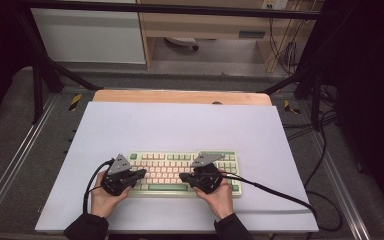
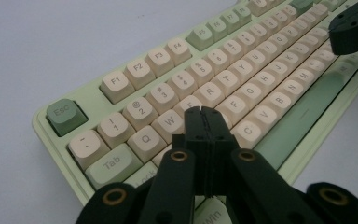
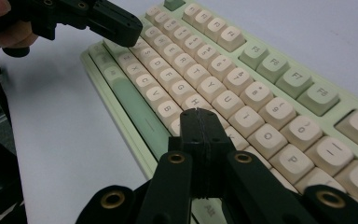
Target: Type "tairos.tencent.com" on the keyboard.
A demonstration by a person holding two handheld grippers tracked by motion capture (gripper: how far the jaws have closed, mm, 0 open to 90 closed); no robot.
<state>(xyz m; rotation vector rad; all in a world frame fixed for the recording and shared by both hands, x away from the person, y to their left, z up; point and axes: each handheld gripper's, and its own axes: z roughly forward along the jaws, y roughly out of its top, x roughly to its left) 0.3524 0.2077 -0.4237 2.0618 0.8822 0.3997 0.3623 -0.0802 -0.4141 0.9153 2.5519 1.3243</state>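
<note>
Closed left tongs and right tongs over green keyboard.

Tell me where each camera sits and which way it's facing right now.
High view: above the person's side, looking forward and down at the keyboard; both hands hold tools over it.
Left gripper view: rides the left tool, jaws shut, over the keyboard's left keys.
Right gripper view: rides the right tool, jaws shut, over the right-hand letter keys.
Shared: both gripper views catch the other tool at the far end of the same green spacebar.
</note>
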